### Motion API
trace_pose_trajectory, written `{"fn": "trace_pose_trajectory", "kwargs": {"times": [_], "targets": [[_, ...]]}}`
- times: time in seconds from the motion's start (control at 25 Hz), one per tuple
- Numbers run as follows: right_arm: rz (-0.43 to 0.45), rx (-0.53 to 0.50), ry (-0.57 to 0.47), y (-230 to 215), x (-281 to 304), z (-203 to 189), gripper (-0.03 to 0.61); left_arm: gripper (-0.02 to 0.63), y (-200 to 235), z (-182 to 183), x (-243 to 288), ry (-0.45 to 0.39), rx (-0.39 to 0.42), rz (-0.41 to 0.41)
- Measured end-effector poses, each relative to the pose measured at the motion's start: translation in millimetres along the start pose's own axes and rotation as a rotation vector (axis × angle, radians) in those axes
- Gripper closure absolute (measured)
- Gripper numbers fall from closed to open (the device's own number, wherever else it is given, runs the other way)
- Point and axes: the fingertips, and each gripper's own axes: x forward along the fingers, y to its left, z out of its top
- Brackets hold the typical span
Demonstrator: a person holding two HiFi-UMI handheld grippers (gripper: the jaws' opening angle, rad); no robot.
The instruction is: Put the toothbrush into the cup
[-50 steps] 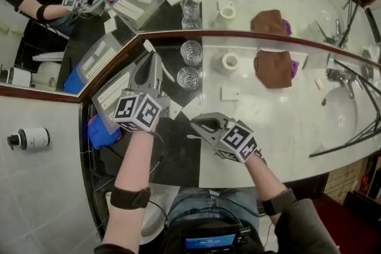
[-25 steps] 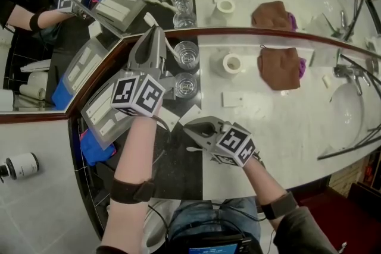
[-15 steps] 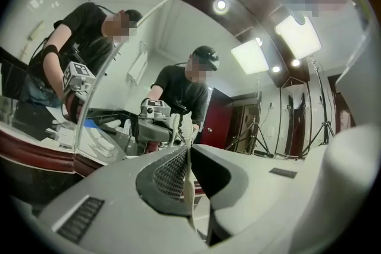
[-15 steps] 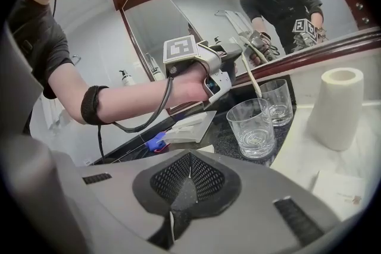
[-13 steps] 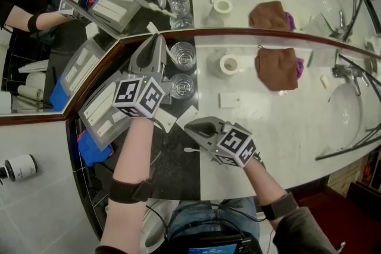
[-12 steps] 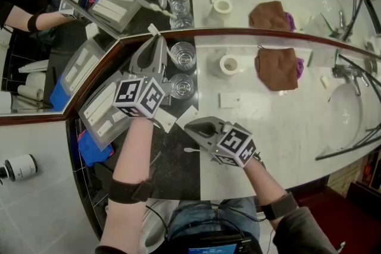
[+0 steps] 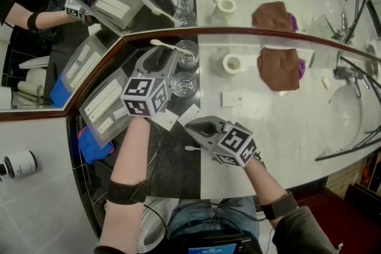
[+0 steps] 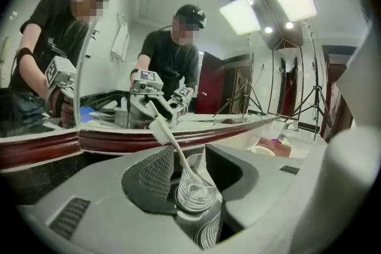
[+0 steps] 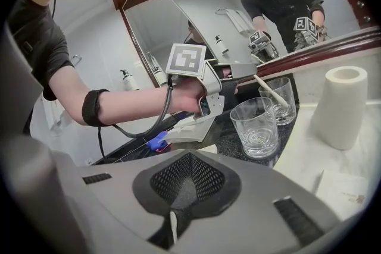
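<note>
Two clear glasses stand by the mirror. A white toothbrush [image 7: 167,46] [image 8: 171,143] leans in the far glass [image 7: 188,54] [image 8: 193,194], bristle end up and to the left. My left gripper [image 7: 163,57] [image 8: 193,172] straddles that glass. Its jaws are opening, and the brush stands loose between them with neither pad pressing on it. The near glass [image 7: 184,84] [image 9: 256,127] holds nothing. My right gripper [image 7: 189,125] [image 9: 186,175] hovers low in front of the glasses, shut on a thin white stick [image 9: 172,226] whose end pokes out [image 7: 191,149].
A paper roll [image 7: 232,62] [image 9: 340,105] and a brown cloth [image 7: 280,68] lie to the right, with the sink tap [image 7: 343,75] beyond. A clear plastic box [image 7: 105,104] sits on the left by the mirror. White cards [image 7: 230,98] lie on the marble counter [image 7: 280,122].
My left gripper came down over the far glass. The toothbrush it held now rests in that glass, and its jaws have parted. The right gripper stayed still.
</note>
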Motion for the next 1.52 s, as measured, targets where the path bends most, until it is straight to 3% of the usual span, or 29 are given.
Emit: {"fn": "trace_pose_trajectory", "kwargs": {"times": [0.08,0.24,0.72,0.8,0.92,1.2,1.52], "targets": [[0.001,0.004,-0.001,0.7,-0.1,0.4,0.558,0.411,-1.1,-9.1,1.1,0.042,-0.008,-0.015],[-0.001,0.003,-0.003,2.2,0.5,1.2,0.558,0.393,-0.8,-21.0,1.1,0.093,-0.023,-0.024],[-0.05,0.023,-0.022,6.9,-18.6,14.9,0.558,0.396,0.9,-27.4,-36.8,0.128,-0.07,0.017],[-0.073,0.031,-0.035,7.1,-27.7,20.2,0.558,0.46,-0.5,-28.1,-55.1,0.127,-0.081,0.041],[-0.097,0.024,-0.04,10.7,-40.9,30.9,0.558,0.607,-3.5,-22.7,-85.0,0.105,-0.094,0.087],[-0.128,-0.007,-0.025,31.5,-80.1,44.7,0.558,0.612,-35.8,-15.6,-161.4,0.082,-0.156,0.128],[-0.163,-0.018,-0.029,45.3,-130.5,44.3,0.558,0.612,-79.5,-20.1,-227.0,0.094,-0.133,0.161]]}}
